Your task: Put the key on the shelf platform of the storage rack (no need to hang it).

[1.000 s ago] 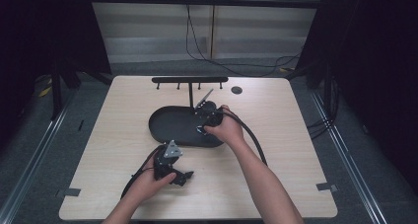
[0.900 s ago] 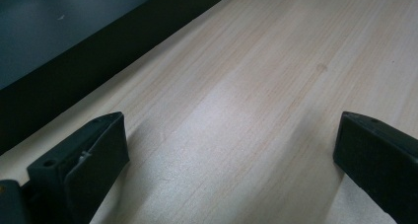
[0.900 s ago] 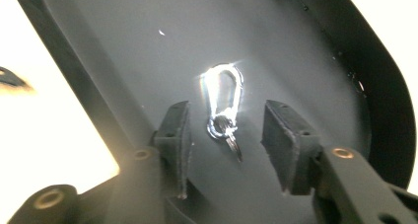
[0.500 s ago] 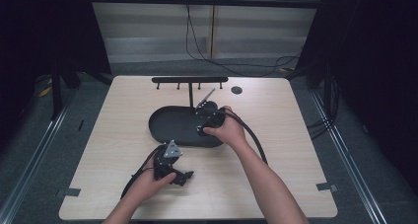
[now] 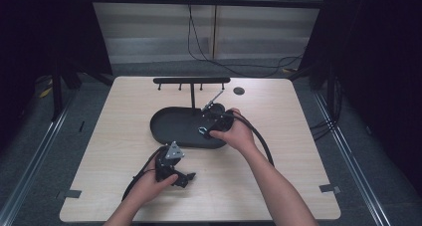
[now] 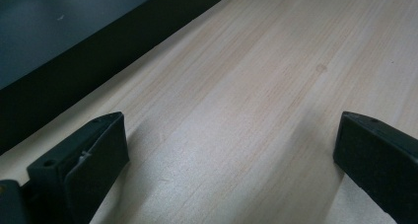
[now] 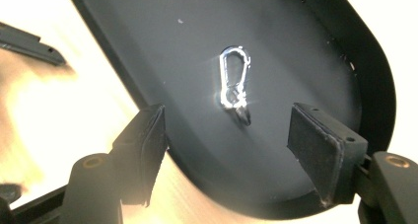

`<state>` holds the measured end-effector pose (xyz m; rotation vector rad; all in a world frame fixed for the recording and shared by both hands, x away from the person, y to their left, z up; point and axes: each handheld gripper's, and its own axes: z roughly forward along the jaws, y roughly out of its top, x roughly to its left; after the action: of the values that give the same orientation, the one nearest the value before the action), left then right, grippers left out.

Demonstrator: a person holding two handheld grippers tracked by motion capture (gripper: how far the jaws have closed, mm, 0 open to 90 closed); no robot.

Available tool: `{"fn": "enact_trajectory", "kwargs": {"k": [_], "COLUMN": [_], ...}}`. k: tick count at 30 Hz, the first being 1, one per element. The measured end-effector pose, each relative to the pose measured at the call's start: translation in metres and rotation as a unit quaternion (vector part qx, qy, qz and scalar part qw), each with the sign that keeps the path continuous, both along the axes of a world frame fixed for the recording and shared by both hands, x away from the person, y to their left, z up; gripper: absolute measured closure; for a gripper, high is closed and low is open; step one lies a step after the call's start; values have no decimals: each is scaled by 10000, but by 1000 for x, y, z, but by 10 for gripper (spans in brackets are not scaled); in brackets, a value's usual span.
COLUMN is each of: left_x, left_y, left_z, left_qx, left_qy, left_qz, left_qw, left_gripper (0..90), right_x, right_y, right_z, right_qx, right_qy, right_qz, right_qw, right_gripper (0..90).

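The right hand-held gripper point(image 7: 226, 135) hangs over the near right end of the black oval tray point(image 7: 305, 46), its jaws having just been opening and now standing wide with nothing between them; the small silver carabiner clip point(image 7: 234, 78) lies flat on the tray floor just beyond them, untouched. The left hand-held gripper point(image 6: 231, 150) rests low over bare tabletop point(image 6: 276, 61) near the tray's near left edge, jaws wide apart and empty. At the far edge of the tray stands a black hook rack point(image 5: 191, 80).
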<state>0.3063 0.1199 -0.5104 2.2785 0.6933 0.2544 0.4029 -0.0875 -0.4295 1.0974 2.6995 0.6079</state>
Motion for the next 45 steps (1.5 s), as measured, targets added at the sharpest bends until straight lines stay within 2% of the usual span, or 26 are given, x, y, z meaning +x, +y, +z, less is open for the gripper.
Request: {"fn": "enact_trajectory", "kwargs": {"k": [5, 13, 45], "left_x": [0, 0, 0], "left_y": [0, 0, 0], "left_z": [0, 0, 0], "left_qx": [2, -3, 25], "left_qy": [1, 2, 8], "left_qz": [0, 3, -13], "left_qw": [10000, 10000, 10000], "left_gripper": [0, 0, 0], "right_x": [-7, -16, -49], "right_y": [-4, -14, -56], "right_z": [4, 7, 2], "right_qx": [27, 47, 271], "right_qy": [-67, -31, -61], "right_qz": [61, 38, -103], "right_qw": [10000, 10000, 9996], "right_gripper": [304, 304, 301]}}
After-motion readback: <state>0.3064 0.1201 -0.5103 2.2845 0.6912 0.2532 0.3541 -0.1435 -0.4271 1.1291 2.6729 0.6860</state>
